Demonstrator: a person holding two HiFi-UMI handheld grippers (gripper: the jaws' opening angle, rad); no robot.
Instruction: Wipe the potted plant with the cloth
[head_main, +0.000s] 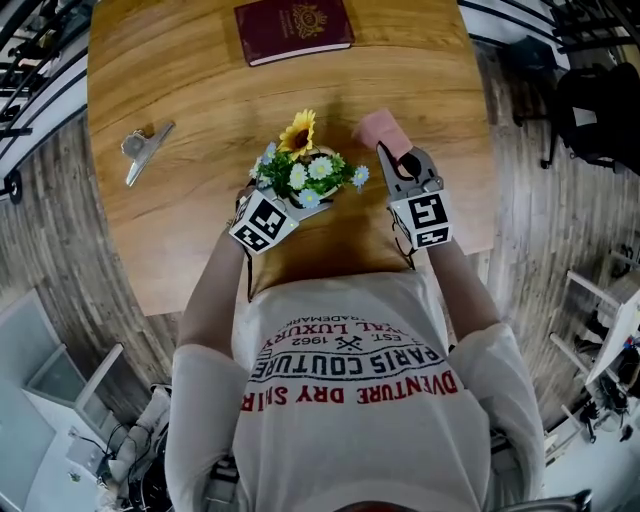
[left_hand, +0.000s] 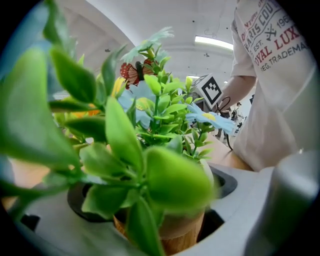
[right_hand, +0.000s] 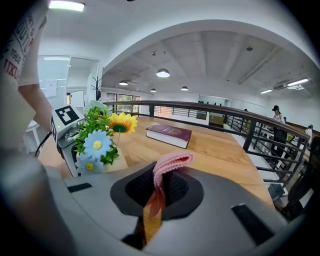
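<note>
Near the tabletop's (head_main: 180, 240) front edge, left tool (head_main: 298, 203) clamps the potted plant (head_main: 305, 170) by its pot, right tool (head_main: 390, 160) pinches the cloth (head_main: 380, 128) just beside it. I'd hold firm and wipe leaves gently.

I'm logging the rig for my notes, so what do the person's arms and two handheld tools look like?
The left tool and right tool are grey, with dark recesses behind the jaws. Each carries a white cube with black square markers, and a thin dark cable trails back from each. The person wears a white short-sleeved T-shirt with red and black lettering.
</note>
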